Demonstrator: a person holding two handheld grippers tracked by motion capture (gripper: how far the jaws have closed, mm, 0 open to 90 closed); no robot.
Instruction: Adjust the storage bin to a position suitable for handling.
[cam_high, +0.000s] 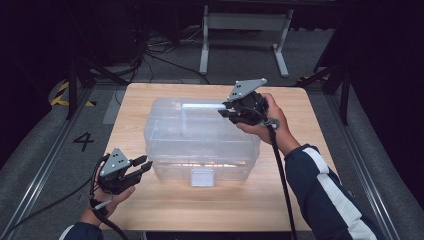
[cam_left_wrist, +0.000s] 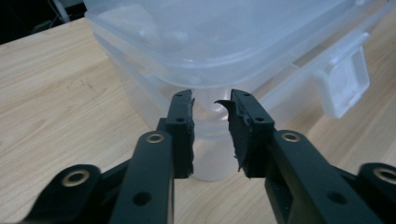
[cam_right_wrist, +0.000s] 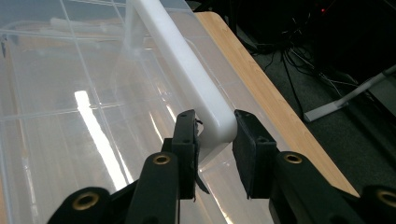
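Note:
A clear plastic storage box (cam_high: 200, 140) with a lid stands in the middle of the wooden table (cam_high: 305, 165). Its white latch (cam_high: 202, 177) faces the near edge. My right gripper (cam_high: 225, 109) is at the box's far right, shut on the end of the white carry handle (cam_right_wrist: 187, 70), which stands raised over the lid (cam_right_wrist: 70, 93). My left gripper (cam_high: 144, 164) hovers at the box's near left corner (cam_left_wrist: 205, 154). Its jaws are a little apart with nothing between the pads (cam_left_wrist: 211, 100). The latch (cam_left_wrist: 343, 84) shows to its right.
Bare tabletop lies in front of the box and along both sides. The table's right edge (cam_right_wrist: 261, 88) runs close beside the handle. Beyond the far edge are cables on the floor and a white metal stand (cam_high: 245, 22). A cable (cam_high: 280, 175) trails from the right gripper.

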